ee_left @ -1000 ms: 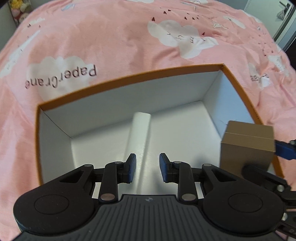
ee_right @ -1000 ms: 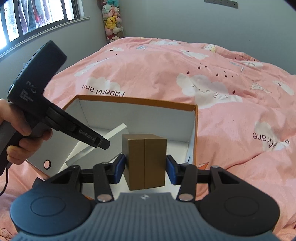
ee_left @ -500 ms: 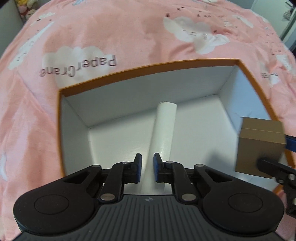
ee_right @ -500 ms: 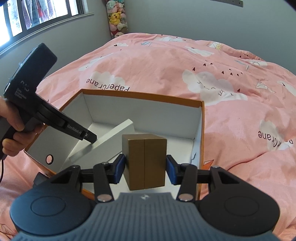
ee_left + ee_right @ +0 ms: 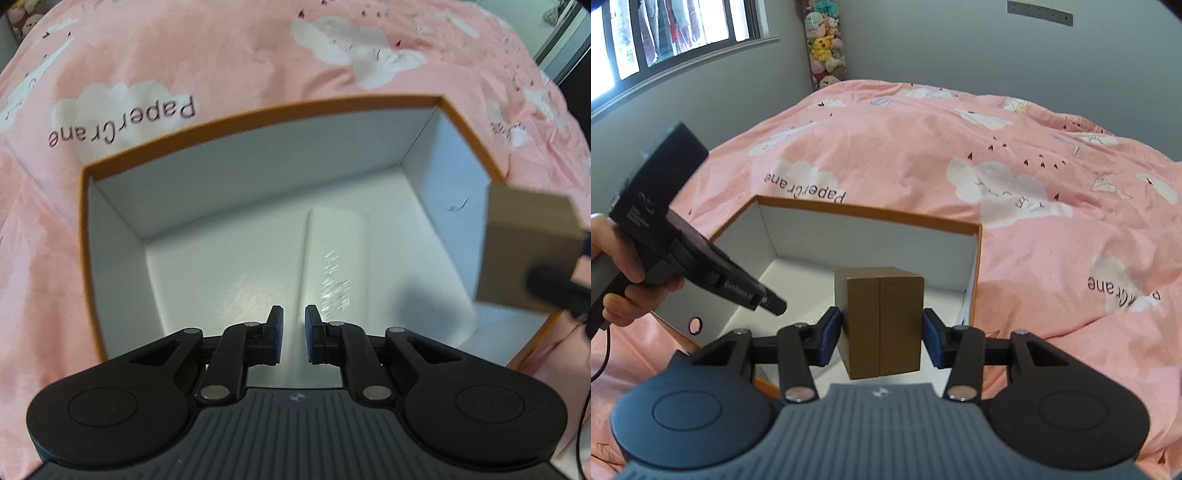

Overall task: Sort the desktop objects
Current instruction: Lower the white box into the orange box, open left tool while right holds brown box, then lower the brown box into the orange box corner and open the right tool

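Observation:
An open box with an orange rim point(image 5: 258, 110) and white inside sits on the pink bedspread; it also shows in the right wrist view point(image 5: 871, 216). A long white carton point(image 5: 336, 251) lies flat on its floor. My left gripper point(image 5: 293, 334) hovers above the box's near side, fingers nearly shut and empty. My right gripper point(image 5: 882, 334) is shut on a brown cardboard box point(image 5: 882, 321) and holds it above the box's right near corner; the brown box shows at the right edge of the left wrist view point(image 5: 528, 243).
The pink bedspread point(image 5: 1034, 229) with cloud prints surrounds the box. Grey walls, a window at the left and a column of plush toys point(image 5: 825, 44) stand beyond the bed. The left gripper's body and the hand holding it point(image 5: 665, 251) are above the box's left side.
My left gripper closed from open to nearly shut and rose back from the white carton, which now lies flat. My right gripper lifted slightly with the brown box.

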The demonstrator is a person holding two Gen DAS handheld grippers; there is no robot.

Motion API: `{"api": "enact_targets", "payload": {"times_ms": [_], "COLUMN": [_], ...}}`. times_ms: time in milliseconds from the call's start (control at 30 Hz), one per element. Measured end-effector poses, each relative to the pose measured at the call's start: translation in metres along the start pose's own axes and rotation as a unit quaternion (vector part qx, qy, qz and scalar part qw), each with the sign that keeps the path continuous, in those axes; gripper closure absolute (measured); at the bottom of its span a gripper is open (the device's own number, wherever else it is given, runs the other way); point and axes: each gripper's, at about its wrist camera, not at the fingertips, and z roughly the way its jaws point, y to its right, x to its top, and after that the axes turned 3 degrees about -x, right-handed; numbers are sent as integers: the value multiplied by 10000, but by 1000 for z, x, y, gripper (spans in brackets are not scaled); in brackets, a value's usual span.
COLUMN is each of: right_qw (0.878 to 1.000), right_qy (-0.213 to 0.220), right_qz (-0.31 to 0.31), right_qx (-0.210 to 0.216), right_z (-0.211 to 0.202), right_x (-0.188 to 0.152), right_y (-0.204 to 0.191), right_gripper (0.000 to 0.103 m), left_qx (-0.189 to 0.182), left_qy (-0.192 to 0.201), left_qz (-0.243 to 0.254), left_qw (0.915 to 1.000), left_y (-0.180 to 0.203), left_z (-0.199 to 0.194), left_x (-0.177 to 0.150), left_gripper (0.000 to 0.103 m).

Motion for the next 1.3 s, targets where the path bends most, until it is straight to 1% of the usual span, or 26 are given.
{"api": "enact_targets", "payload": {"times_ms": [33,100,133,200,267,333,367,400,467,567,733,833,900,967,1067,1167,1300], "right_qw": [10000,10000,10000,9999,9999,9999,10000,10000,9999,9997,9986,9969,9959,9954,9953,9953,9956], "right_qy": [-11,-40,-53,-76,-91,-91,-81,-62,13,156,266,340,357,348,311,283,234], "right_qz": [8,2,-2,6,22,18,11,6,-1,43,119,72,62,76,132,157,140], "right_qx": [10,-5,-27,-68,-69,-58,-57,-62,-105,-193,-437,-699,-824,-892,-905,-917,-892], "right_z": [-1,-1,-1,-1,-1,-1,-2,-4,-9,-18,-26,-29,-30,-31,-30,-28,-25], "right_x": [1,2,2,1,1,0,0,1,1,3,5,7,7,6,3,2,1], "right_y": [1,3,3,4,5,4,4,4,5,9,19,23,27,31,36,38,39], "right_gripper": [53,53,53,53,53,53,53,53,53,53,53,53,53,53,53,53,53], "left_qx": [-31,-178,-264,-394,-500,-537,-521,-536,-520,-608,-693,-777,-870,-978,-1050,-1171,-1365], "left_qy": [-127,-357,-428,-549,-697,-879,-956,-1023,-1057,-1007,-912,-789,-714,-633,-499,-399,-316], "left_qz": [28,148,219,331,317,328,344,336,272,120,-176,-349,-526,-684,-771,-916,-982], "left_qw": [9999,9991,9985,9972,9958,9941,9935,9927,9927,9930,9933,9932,9923,9908,9902,9881,9853], "left_y": [-1,0,0,4,5,7,9,9,9,6,8,14,17,21,28,30,37], "left_z": [3,8,9,14,20,28,32,36,39,39,45,48,51,54,58,63,65], "left_x": [0,-1,-3,-3,-2,-1,-1,-1,-1,3,14,21,25,28,31,31,35], "left_gripper": [74,56,53,49,47,47,47,54,56,64,67,72,77,79,79,83,84]}}
